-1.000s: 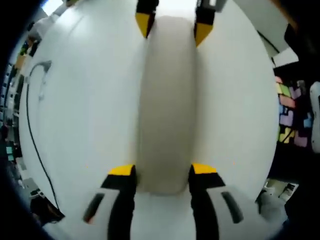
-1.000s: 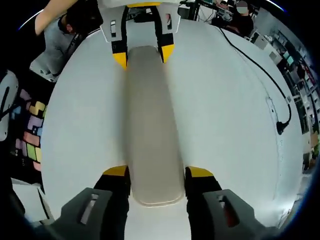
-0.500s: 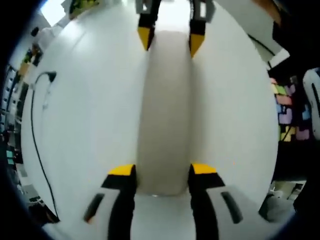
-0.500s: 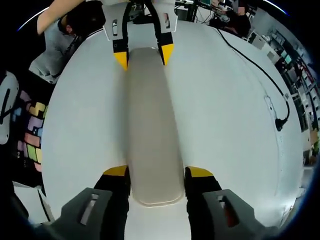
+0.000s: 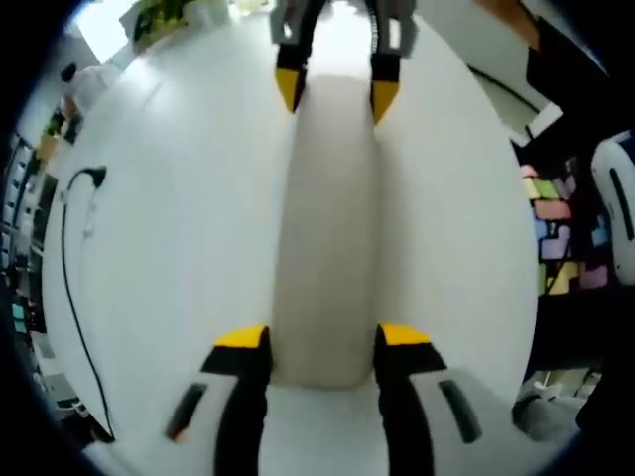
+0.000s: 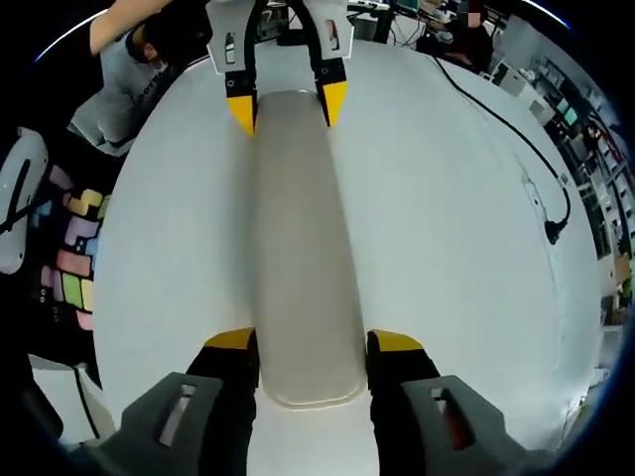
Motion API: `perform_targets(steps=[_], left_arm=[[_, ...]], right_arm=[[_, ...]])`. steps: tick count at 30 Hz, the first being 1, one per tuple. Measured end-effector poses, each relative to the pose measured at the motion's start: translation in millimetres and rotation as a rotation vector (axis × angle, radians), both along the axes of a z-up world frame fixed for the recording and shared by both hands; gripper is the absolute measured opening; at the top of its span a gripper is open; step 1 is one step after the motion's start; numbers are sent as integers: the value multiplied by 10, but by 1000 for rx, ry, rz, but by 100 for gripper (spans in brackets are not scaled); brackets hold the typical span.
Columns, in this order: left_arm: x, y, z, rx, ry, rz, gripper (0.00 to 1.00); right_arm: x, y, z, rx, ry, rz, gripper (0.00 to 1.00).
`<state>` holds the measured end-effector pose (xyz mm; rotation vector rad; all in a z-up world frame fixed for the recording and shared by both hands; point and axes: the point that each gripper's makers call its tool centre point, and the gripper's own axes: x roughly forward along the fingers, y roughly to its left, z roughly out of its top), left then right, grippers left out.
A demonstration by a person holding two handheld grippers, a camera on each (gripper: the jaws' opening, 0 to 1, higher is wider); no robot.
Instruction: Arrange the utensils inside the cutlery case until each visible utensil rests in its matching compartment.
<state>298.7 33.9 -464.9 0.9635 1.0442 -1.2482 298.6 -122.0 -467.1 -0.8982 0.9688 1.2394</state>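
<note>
Right gripper view: closed cutlery case (image 6: 303,248) held at both ends, 12-to-6 o'clock down the middle.

Beige case lies on the white table (image 6: 446,248), lid on, no utensils seen. Right gripper (image 6: 310,342) pinches the near end at 6 o'clock, jaws against both long sides; left gripper (image 6: 286,104) pinches the far end at 12 o'clock. Left gripper view mirrors it: case (image 5: 327,218), own left gripper (image 5: 322,339) at 6, right gripper (image 5: 332,89) at 12. Step looks like positioning or opening the case; sorting not begun. Next move likely needs lid separation while keeping it level. Bare table at 3 and 9; black cable (image 6: 516,129) toward 2 o'clock, table edge at 9 with coloured tiles (image 6: 69,268) beyond.
</note>
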Motion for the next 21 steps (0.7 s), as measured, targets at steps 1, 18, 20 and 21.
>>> perform_targets(steps=[1,18,20,21], left_arm=[[-27,-6,-21,-9,8,4,44],[-129,-29,-74,-5,5,-34,44],[-127,-28,-77,-2,8,-30,44],[-128,-27,-82,1,9,-27,44]], right_arm=[[-19,-2,0,3,0,1,44],[-185,-47,-54,-47,5,-8,43],[-186,-48,-61,-58,9,-4,44],[-187,-45,-66,-66,11,-2,44]])
